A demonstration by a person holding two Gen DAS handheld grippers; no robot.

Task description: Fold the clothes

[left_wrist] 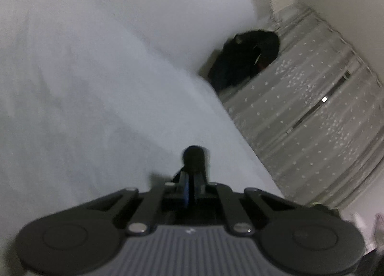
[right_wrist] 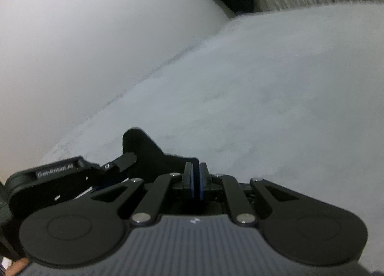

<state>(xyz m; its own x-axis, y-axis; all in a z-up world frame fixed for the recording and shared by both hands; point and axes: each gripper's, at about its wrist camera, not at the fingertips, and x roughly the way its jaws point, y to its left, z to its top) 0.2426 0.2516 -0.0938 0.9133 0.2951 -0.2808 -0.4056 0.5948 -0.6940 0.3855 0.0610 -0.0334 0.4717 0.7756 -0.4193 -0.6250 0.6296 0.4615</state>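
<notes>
Pale wall and a pale, blurred surface fill both views. It could be a bed sheet or a tabletop; I cannot tell which. The only clothing in view is a dark garment heap at the far corner of that surface, touching the wall and just beside the grey star-print curtain. Both grippers are well apart from the heap, on the near side.

Left gripper: jaws together, blue pads touching. A dark rounded lump sits right at its tips, either a pinch of fabric or part of the tool, too blurred to say. Right gripper: jaws together too, a thin sliver between the pads and nothing clearly held.

Judgement: the step in hand looks like reaching for a garment, with no fold begun. To do it well:
- open both jaws before getting to the heap — shut tips would only shove the cloth
- come in low along the surface towards the heap
- pinch one layer at an edge or corner, not the bulk
- drag it clear of the wall and curtain before spreading it flat
</notes>
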